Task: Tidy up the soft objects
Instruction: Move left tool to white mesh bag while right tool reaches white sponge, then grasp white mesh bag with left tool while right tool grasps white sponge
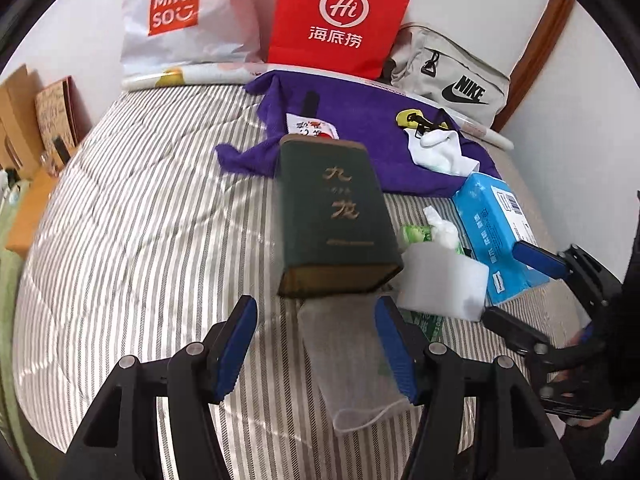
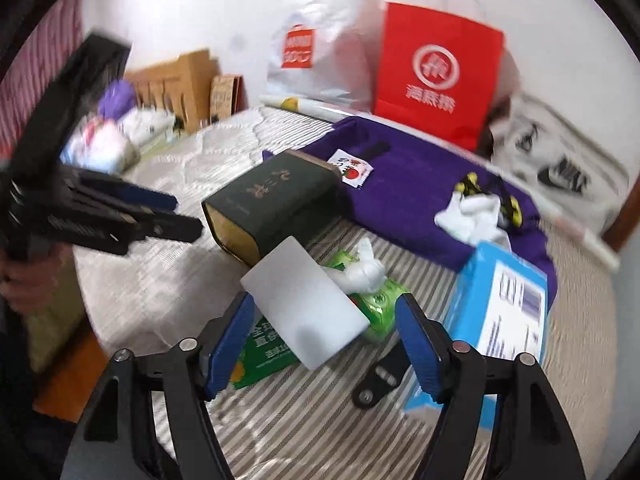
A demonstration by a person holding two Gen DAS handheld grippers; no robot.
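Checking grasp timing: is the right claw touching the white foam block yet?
Apart. The right wrist view shows the open right claw with the foam block lying between its fingers, clear space on both sides.

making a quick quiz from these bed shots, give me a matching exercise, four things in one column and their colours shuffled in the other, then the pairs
Things:
1. towel
2. tissue box
3. tin
4. foam block

Colours:
A. white
B. dark green
C. purple
D. light blue

Pairs: 1-C, 2-D, 3-B, 4-A
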